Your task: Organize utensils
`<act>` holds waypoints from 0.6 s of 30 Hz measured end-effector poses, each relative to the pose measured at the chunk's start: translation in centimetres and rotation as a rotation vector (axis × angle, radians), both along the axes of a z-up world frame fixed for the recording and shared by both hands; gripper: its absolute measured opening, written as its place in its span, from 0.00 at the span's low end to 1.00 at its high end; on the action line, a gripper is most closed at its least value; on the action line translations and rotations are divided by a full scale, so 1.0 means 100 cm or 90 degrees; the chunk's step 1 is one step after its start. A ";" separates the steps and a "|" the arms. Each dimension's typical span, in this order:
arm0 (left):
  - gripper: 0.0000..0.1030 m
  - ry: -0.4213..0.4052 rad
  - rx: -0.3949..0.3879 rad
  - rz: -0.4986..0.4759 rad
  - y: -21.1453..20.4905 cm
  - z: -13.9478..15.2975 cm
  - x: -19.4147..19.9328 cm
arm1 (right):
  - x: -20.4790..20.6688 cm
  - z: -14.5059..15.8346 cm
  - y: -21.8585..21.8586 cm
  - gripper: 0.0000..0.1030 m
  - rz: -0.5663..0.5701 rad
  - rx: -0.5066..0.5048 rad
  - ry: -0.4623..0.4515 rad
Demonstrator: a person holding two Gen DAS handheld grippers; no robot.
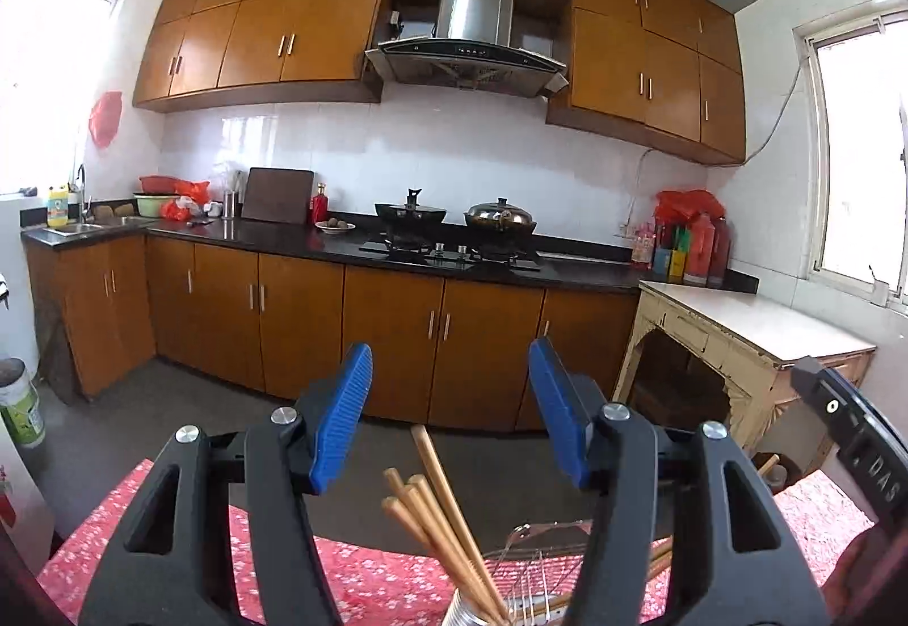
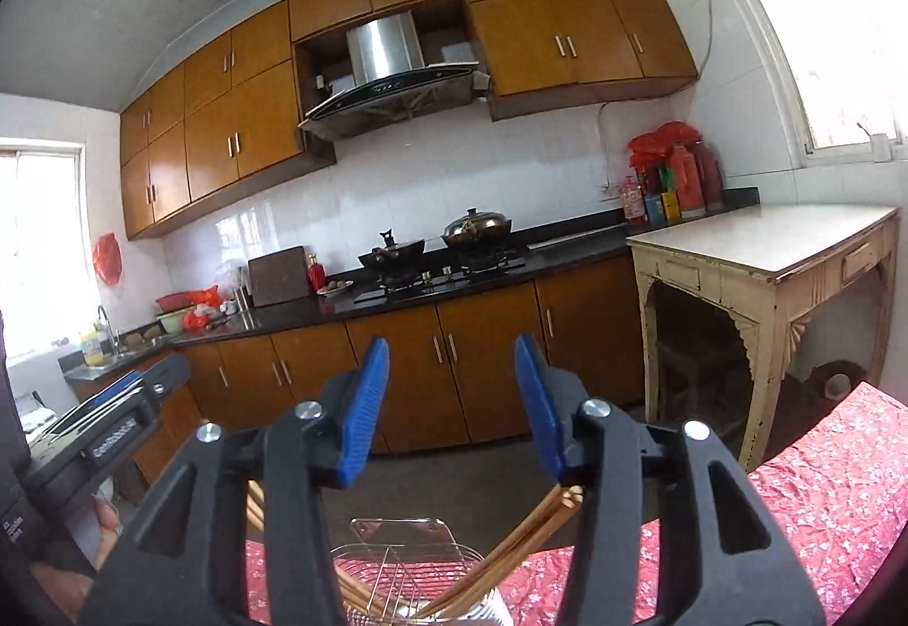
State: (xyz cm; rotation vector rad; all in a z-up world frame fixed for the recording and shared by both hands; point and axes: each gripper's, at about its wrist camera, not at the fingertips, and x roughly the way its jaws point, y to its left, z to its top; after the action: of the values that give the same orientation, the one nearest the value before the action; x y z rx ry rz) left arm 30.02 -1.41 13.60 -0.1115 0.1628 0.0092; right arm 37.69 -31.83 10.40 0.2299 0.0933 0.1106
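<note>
Left wrist view: we hold our left gripper (image 1: 451,370) level with its blue pads (image 1: 343,416) apart and nothing between them. Below and just ahead of it, wooden chopsticks (image 1: 437,507) stand fanned in a metal cup (image 1: 462,614) at the bottom edge, beside a wire rack (image 1: 545,552), all on a table with a red floral cloth (image 1: 363,575). Our right gripper (image 2: 452,379) pokes in at the right edge here. In the right wrist view its pads also stand apart, gripping nothing; chopsticks lean below it on either side of the rack. Our other tool shows at the left there, with fingers (image 2: 108,518) around it. Beyond lie brown cabinets (image 1: 391,336), a black counter (image 1: 284,240) with two pots (image 1: 499,217) on the stove, and a worn cream side table (image 1: 755,319).
</note>
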 end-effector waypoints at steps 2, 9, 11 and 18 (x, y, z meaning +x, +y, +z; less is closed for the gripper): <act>0.56 -0.007 0.000 0.006 0.007 0.006 -0.014 | -0.011 0.003 -0.004 0.51 -0.001 0.000 0.001; 0.64 0.006 -0.010 0.021 0.034 0.013 -0.056 | -0.062 0.003 -0.013 0.69 0.002 -0.006 0.017; 0.66 0.012 -0.007 0.028 0.044 0.008 -0.075 | -0.082 0.000 -0.014 0.77 0.012 -0.005 0.026; 0.85 0.035 -0.003 0.029 0.064 -0.025 -0.137 | -0.152 -0.028 -0.006 0.96 0.040 -0.022 0.049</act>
State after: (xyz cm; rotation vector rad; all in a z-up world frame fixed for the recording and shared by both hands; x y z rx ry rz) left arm 16.31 4.98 11.13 -0.1189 0.2150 0.0568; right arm 22.47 -32.42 7.55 0.1967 0.1787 0.1624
